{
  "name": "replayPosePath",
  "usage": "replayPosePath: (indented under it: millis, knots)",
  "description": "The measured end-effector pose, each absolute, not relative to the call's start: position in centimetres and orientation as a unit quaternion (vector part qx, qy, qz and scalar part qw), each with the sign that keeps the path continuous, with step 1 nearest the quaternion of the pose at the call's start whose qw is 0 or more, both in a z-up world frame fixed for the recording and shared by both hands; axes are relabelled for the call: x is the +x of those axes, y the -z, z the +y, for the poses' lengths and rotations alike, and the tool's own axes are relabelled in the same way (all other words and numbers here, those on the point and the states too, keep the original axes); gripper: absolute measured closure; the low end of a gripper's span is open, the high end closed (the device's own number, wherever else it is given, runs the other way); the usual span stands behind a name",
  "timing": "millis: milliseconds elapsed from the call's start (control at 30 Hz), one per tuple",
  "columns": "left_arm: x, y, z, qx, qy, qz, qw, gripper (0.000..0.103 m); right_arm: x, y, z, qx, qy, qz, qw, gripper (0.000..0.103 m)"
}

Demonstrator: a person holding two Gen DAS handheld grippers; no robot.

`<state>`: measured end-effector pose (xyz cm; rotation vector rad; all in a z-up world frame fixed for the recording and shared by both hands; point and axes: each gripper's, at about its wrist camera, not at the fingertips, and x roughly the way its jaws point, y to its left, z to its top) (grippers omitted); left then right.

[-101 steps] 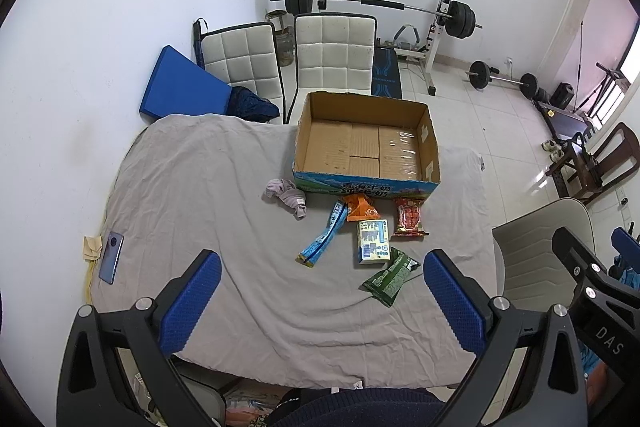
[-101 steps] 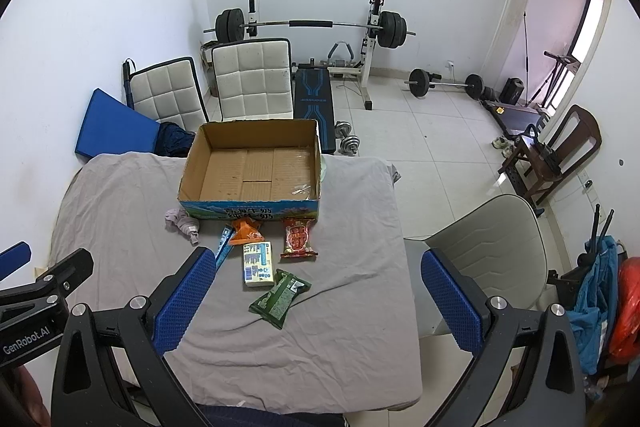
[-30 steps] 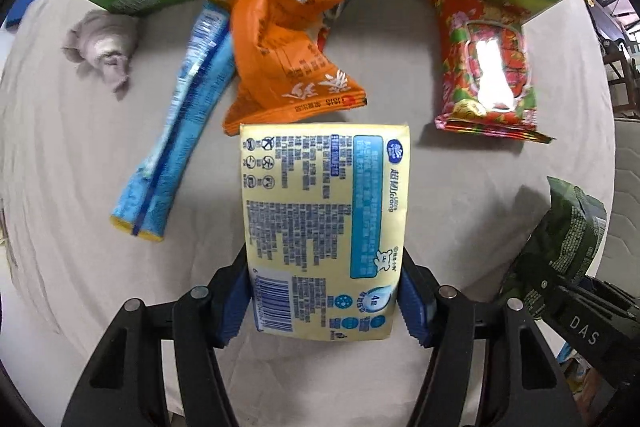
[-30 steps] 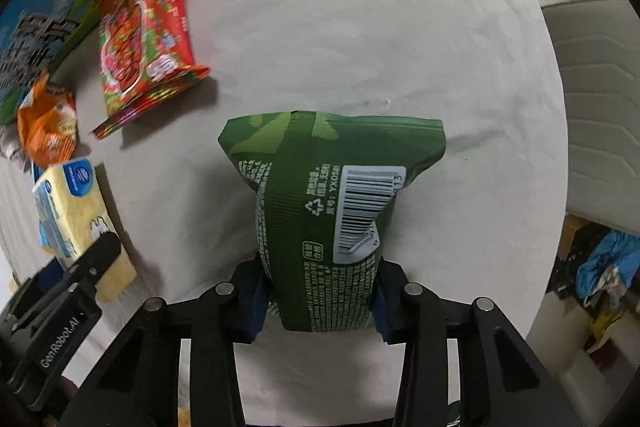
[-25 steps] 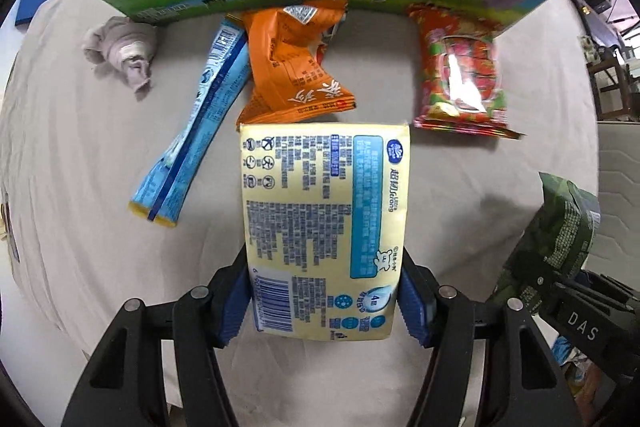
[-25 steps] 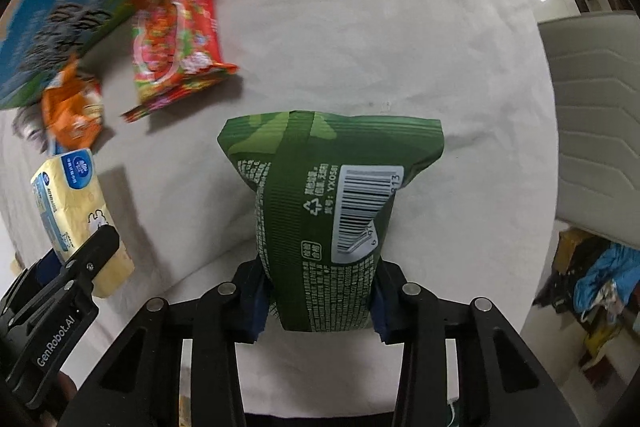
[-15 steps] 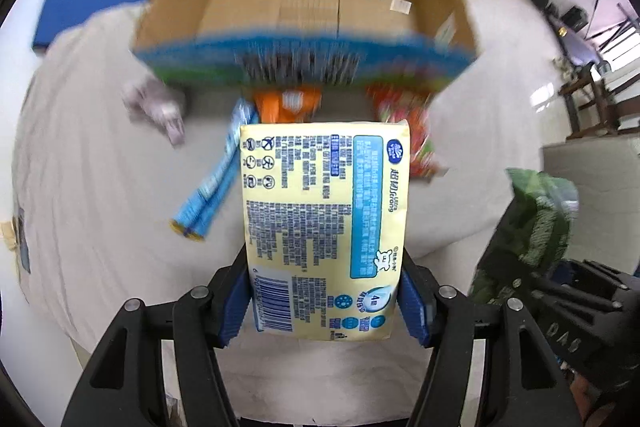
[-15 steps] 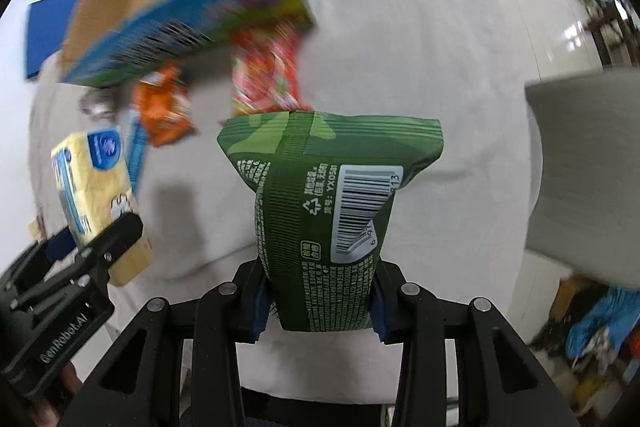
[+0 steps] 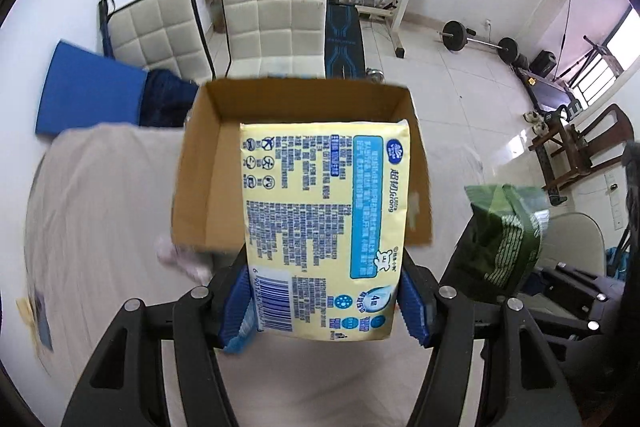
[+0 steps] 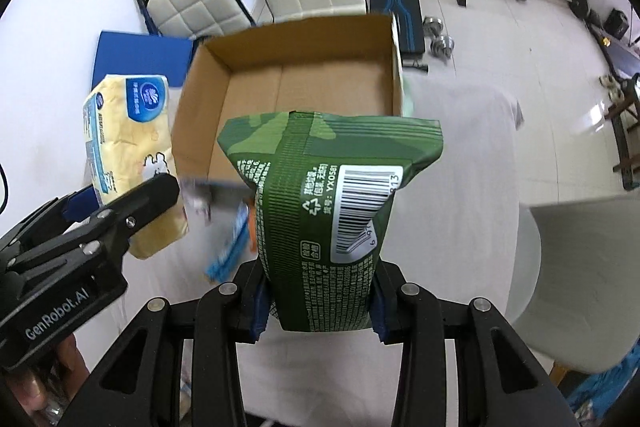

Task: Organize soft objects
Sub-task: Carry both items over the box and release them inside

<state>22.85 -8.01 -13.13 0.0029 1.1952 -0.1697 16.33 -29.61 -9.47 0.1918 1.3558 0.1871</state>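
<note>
Left gripper clamps yellow tissue pack; right gripper clamps green snack bag; cardboard box below.

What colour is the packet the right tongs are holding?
Green, with a white barcode patch. The green packet shows best in the right wrist view.

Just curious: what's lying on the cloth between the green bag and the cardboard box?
In the right wrist view, a blue stick packet lies there, blurred.

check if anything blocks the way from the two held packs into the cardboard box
Nothing visible does. The yellow tissue pack in the left gripper and the green snack bag in the right gripper hang above the open cardboard box, whose visible floor is bare.
</note>
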Motion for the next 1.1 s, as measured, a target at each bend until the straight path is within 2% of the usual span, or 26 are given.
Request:
replayPosePath:
  millis: [233,467,733,1100]
  knots:
    - [30.4,16.0,-7.8,0.018,0.077,0.576,0.813,0.042,24.2,11.6,-28.0,0.076,-0.066,0.623,0.776,0.062]
    - [35.9,19.8,-7.8,0.01,0.085,0.608,0.789,0.042,32.7,18.6,-25.0,0.072,-0.059,0.651,0.753,0.062]
    - [41.0,26.2,-7.9,-0.029,0.11,0.671,0.732,0.042,38.0,26.0,-23.7,0.057,-0.051,0.686,0.724,0.062]
    - [43.1,31.3,-9.7,-0.041,0.149,0.722,0.675,0.041,41.6,31.4,-23.2,0.04,-0.045,0.714,0.697,0.061]
